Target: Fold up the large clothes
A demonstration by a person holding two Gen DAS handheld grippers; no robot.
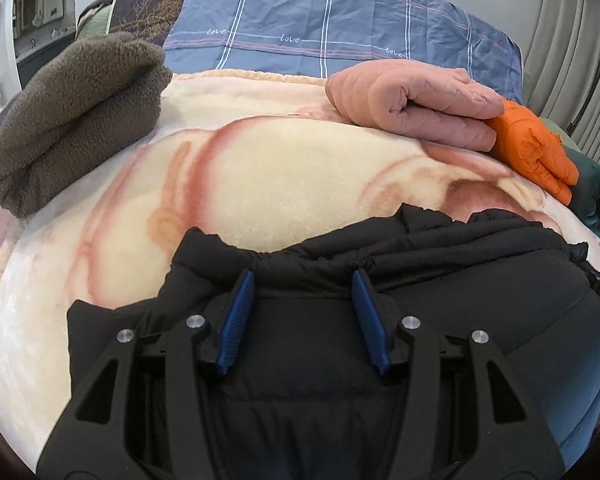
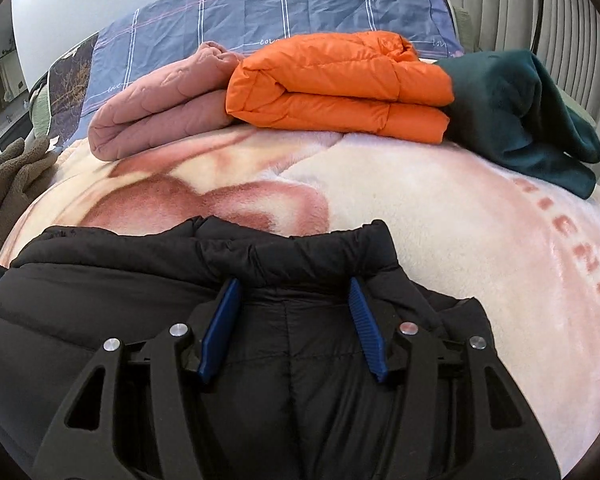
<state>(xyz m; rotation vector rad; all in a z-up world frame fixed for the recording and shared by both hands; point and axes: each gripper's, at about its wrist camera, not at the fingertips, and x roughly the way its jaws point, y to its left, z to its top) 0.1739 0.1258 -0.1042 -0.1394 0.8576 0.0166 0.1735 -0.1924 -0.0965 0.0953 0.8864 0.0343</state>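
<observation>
Both tools over the black puffer jacket [image 1: 380, 280] at the blanket's [image 1: 260, 184] near edge. Left gripper [image 1: 303, 280] and right gripper [image 2: 294, 286]: fingers spread, straddling the gathered far hem, pinching nothing. Likely mid-fold; next, close on the hem. Folded orange jacket [image 2: 340, 88] beyond.

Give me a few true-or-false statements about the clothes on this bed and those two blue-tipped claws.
1. The orange jacket lies folded between a pink garment and a dark green garment. True.
2. The black puffer jacket is folded away with the others at the far side. False: it lies nearest the cameras, under both grippers.
3. The left gripper stands with its jaws apart over the black jacket. True.
4. The right gripper is clamped on the orange jacket. False: it is above the black jacket, far from the orange one.
5. A brown fleece lies on the blanket. True.
</observation>
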